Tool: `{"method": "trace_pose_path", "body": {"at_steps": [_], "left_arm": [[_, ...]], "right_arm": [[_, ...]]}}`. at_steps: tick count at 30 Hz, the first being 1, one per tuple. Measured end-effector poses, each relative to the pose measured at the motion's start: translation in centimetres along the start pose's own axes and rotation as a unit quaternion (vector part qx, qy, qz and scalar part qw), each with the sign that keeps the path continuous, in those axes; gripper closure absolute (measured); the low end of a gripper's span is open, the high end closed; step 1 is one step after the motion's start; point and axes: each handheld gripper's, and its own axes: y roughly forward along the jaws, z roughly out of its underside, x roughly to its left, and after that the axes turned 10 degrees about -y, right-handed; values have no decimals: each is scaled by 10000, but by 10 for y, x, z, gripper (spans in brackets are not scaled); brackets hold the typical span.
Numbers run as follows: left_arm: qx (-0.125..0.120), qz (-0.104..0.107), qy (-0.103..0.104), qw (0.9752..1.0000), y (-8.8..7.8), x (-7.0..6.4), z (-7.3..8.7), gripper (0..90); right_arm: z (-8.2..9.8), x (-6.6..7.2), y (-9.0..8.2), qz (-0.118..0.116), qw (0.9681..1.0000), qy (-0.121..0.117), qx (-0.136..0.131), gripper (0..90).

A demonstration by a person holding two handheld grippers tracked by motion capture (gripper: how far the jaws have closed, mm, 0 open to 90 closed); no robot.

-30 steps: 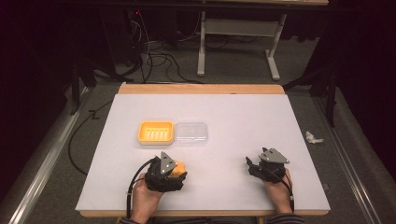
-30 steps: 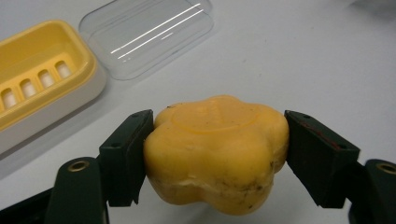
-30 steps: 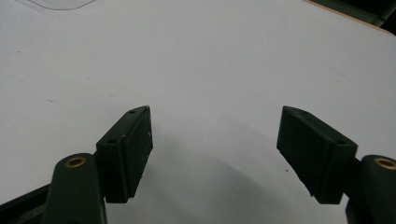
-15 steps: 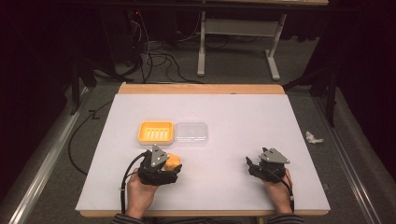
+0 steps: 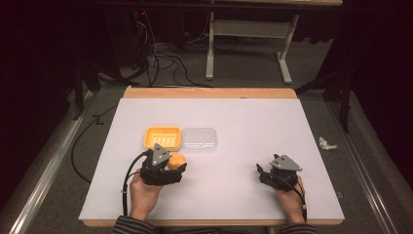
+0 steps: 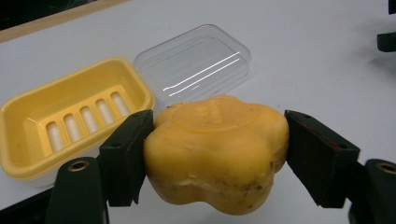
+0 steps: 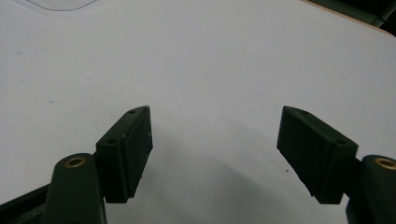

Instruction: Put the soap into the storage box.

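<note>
Now the left gripper (image 6: 215,154) clamps the yellow soap (image 6: 215,151) just before the yellow tray (image 6: 28,140), with the clear lid (image 6: 196,65) beside it. Far to the right, the right gripper (image 7: 215,154) is spread apart over the bare white table (image 5: 272,122), near its front edge.

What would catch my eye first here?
A flower-shaped yellow soap sits between the jaws of the left gripper. Just beyond it on the white table lie a yellow slotted soap dish and, beside it, its clear lid. The right gripper rests open.
</note>
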Motion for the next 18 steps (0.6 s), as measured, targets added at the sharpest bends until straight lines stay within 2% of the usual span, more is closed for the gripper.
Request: {"method": "trace_pose_path", "body": {"at_steps": [4, 13, 17, 18], "left_arm": [[-36, 20, -94, 9999, 5, 1, -2, 280], [-111, 60, -44, 9999, 10, -1, -12, 281], [-45, 126, -226, 9997, 12, 2, -20, 280], [-44, 186, -358, 9992, 13, 2, -23, 280]], "right_arm": [[0, 0, 0, 3, 10000, 1, -2, 271], [0, 0, 0, -2, 10000, -7, -3, 271], [0, 0, 0, 1, 10000, 1, 1, 271], [0, 0, 0, -2, 10000, -1, 1, 271]]}}
